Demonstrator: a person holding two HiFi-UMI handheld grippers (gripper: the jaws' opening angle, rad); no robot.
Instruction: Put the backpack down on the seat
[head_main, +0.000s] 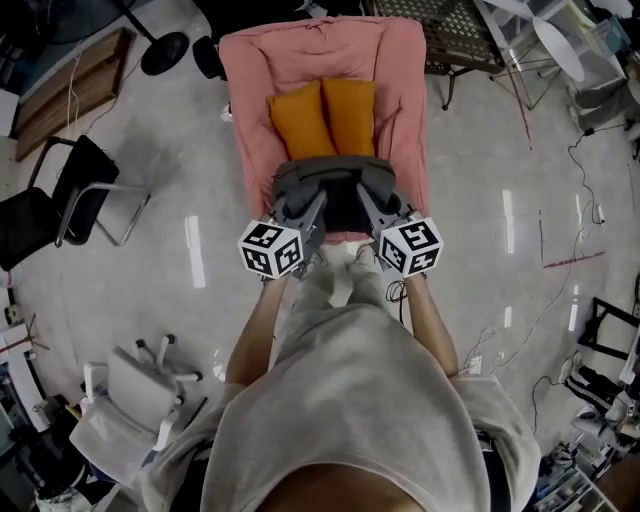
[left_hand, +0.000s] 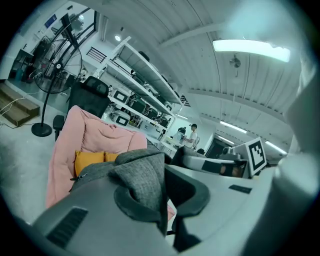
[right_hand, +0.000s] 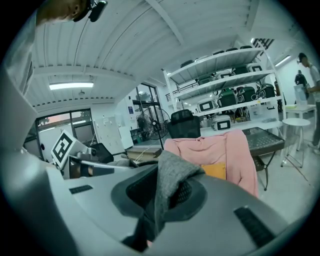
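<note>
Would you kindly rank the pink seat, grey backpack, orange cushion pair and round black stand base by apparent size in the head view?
1. pink seat
2. grey backpack and orange cushion pair, about alike
3. round black stand base

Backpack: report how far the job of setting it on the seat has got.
Done: the left gripper and right gripper are each shut on fabric of the grey backpack. In hand: it is at the front edge of the pink seat, before the orange cushions; whether it rests there is unclear. Left: set it down and release.
</note>
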